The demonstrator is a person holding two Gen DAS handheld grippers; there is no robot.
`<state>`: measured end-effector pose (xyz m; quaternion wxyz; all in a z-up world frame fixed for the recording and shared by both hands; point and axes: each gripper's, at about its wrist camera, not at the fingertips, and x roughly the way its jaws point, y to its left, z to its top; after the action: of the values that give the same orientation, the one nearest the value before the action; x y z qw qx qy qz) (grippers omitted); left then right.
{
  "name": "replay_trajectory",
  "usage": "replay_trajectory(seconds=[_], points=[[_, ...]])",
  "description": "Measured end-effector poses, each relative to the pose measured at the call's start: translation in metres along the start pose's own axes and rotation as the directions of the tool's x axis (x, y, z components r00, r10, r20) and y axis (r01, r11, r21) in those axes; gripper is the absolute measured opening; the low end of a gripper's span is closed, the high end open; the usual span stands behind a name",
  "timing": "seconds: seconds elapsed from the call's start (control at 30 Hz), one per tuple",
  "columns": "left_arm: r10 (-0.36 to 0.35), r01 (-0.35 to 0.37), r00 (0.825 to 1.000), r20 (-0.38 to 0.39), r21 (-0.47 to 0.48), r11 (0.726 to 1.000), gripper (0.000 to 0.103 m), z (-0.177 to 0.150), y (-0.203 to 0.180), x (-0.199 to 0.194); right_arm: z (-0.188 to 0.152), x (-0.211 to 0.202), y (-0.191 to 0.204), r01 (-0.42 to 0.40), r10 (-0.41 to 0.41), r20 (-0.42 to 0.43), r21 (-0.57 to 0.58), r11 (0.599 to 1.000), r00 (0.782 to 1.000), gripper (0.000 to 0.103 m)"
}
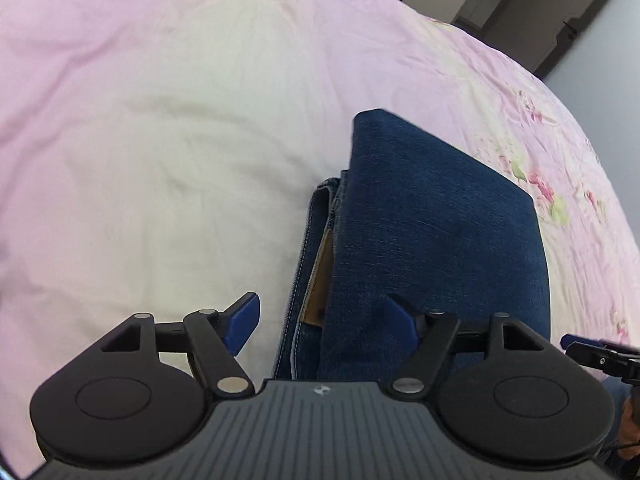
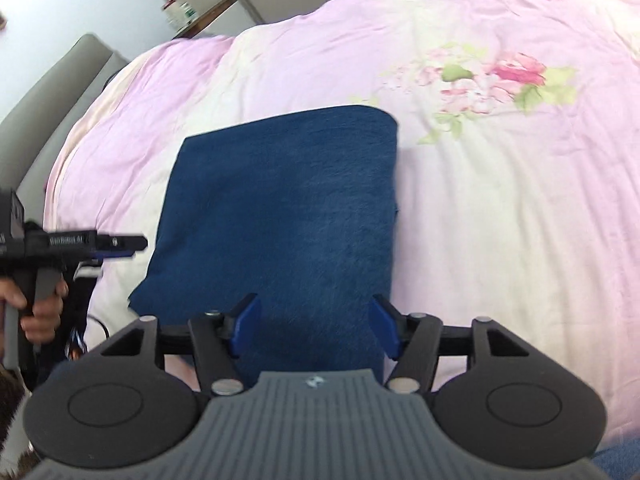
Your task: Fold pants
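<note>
Folded jeans (image 1: 432, 232) lie on the bed (image 1: 160, 140), near edge hidden under your left gripper (image 1: 322, 326) and right gripper (image 2: 314, 330), both with fingers spread, gripping nothing; the right view is blurred.

Bed (image 2: 500, 220) w/ pink floral cover; folded blue pants (image 2: 280, 208) lying flat on it

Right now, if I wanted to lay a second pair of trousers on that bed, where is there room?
The pale bedspread left of the folded jeans is bare. Beyond them, the flowered stretch is bare too. It is crowded at the jeans' near edge: the left gripper and right gripper hang open over it.
</note>
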<state>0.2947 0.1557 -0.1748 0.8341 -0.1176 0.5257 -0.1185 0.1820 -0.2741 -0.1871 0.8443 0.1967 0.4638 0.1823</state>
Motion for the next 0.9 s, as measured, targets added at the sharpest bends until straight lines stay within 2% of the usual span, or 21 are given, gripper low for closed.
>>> replay_trajectory(seconds=[0.1, 0.23, 0.33, 0.47, 0.6, 0.77, 0.87, 0.9], points=[[-0.053, 0.052, 0.998, -0.023, -0.044, 0.998, 0.086, 0.006, 0.013, 0.019, 0.011, 0.019, -0.019, -0.044, 0.044, -0.001, 0.089, 0.995, 0.999, 0.059], [-0.143, 0.14, 0.989, -0.044, -0.067, 0.988, 0.09, 0.01, 0.025, 0.035, 0.02, 0.037, -0.035, -0.089, 0.09, 0.005, 0.152, 0.984, 0.996, 0.062], [-0.212, 0.205, 0.976, -0.052, -0.115, 0.972, 0.09, 0.012, 0.037, 0.046, 0.028, 0.058, -0.048, -0.089, 0.093, -0.008, 0.21, 0.974, 0.996, 0.06], [-0.273, 0.264, 0.961, -0.033, -0.17, 0.949, 0.083, 0.007, 0.042, 0.054, 0.028, 0.082, -0.068, -0.181, 0.195, -0.009, 0.339, 0.923, 0.981, 0.057], [-0.275, 0.263, 0.961, -0.038, -0.197, 0.945, 0.068, 0.008, 0.036, 0.058, 0.033, 0.095, -0.071, -0.203, 0.224, -0.017, 0.356, 0.912, 0.974, 0.052], [-0.212, 0.209, 0.977, -0.004, -0.143, 0.967, 0.042, 0.007, 0.016, 0.039, 0.039, 0.092, -0.062, -0.193, 0.21, -0.021, 0.318, 0.928, 0.977, 0.035], [-0.203, 0.204, 0.979, 0.023, -0.146, 0.968, 0.032, 0.005, 0.013, 0.026, 0.045, 0.08, -0.05, -0.206, 0.215, -0.001, 0.284, 0.936, 0.977, 0.022], [-0.197, 0.199, 0.98, 0.027, -0.15, 0.968, 0.031, 0.004, 0.013, 0.022, 0.047, 0.074, -0.045, -0.216, 0.223, 0.006, 0.27, 0.938, 0.975, 0.021]])
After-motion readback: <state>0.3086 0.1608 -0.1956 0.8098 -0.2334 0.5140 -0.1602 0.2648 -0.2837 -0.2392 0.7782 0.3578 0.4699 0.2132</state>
